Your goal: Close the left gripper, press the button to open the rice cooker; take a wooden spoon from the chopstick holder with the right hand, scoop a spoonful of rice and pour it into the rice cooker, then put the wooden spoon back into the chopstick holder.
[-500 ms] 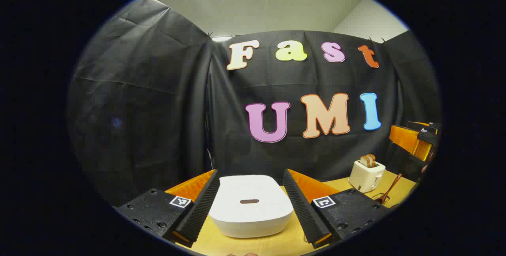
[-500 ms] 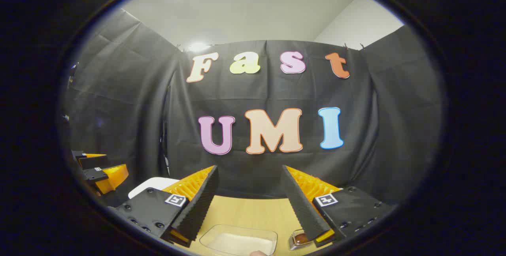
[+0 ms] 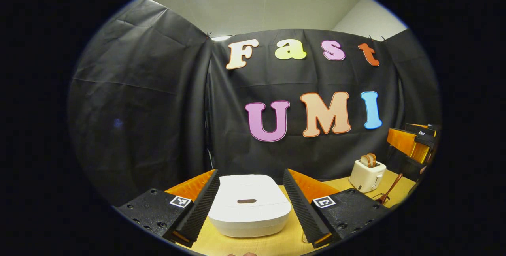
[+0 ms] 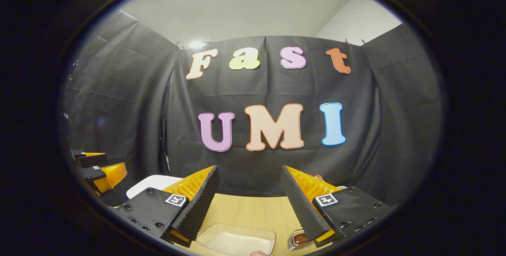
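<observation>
Closing the left gripper (image 3: 250,202) comes first, I think, because its two fingers stand wide apart now and a wide gap cannot push a small button. Squeeze them together so they make one blunt tip. Then bring that tip down on the dark button (image 3: 246,201) on top of the white cooker (image 3: 250,208) and push straight down, not from the side, so the cooker does not slide on the table (image 3: 257,244). The cooker's lid is shut. It sits on the table right in front, seen between the two fingers. They hold nothing, and I cannot tell if they touch it.

The right gripper (image 4: 249,202) is wide open too and holds nothing. Below it, near its fingers, is a clear tray (image 4: 236,240) with what looks like rice. A small clear pot (image 4: 298,239) with something brown in it sits just beside the right finger.

In the left gripper view, the wooden spoon (image 3: 389,191) leans in a holder far off to the right, near a white toaster (image 3: 367,174) with bread in it. The right gripper should wait until the lid pops up.
</observation>
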`<state>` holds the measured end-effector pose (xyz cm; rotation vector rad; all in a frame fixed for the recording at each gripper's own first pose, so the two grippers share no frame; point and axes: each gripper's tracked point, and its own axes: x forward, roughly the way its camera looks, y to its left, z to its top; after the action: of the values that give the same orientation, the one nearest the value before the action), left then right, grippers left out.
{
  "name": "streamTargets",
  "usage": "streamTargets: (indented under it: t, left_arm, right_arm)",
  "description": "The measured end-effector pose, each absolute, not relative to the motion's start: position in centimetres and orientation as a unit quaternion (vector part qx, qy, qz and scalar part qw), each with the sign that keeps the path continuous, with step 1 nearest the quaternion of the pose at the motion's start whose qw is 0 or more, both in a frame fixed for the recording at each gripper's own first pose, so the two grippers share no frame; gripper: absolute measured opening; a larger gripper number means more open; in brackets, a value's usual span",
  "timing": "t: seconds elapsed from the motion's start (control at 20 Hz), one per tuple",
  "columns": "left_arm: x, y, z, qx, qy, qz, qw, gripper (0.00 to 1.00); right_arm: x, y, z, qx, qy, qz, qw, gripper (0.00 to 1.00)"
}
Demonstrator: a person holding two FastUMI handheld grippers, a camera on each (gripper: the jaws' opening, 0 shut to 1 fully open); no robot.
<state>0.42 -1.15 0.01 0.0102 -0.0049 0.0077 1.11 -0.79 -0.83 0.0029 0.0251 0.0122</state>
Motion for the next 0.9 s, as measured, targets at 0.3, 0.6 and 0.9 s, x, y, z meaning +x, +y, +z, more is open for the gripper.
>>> streamTargets:
  t: [0.3,0.6,0.9]
  left_arm:
    - [0.6,-1.1,-0.2,0.009,-0.001,0.009,1.000,0.95]
    - [0.5,-0.9,0.5,0.014,-0.012,0.011,1.000,0.87]
    - [0.6,-1.6,0.5,0.009,-0.013,-0.004,1.000,0.66]
  right_arm:
    - [1.1,-1.5,-1.1,0.004,0.016,0.002,1.000,0.98]
    - [0.8,-1.9,-1.0,0.007,0.014,0.000,1.000,0.98]
    - [0.6,-1.8,-0.8,0.010,0.011,0.006,1.000,1.00]
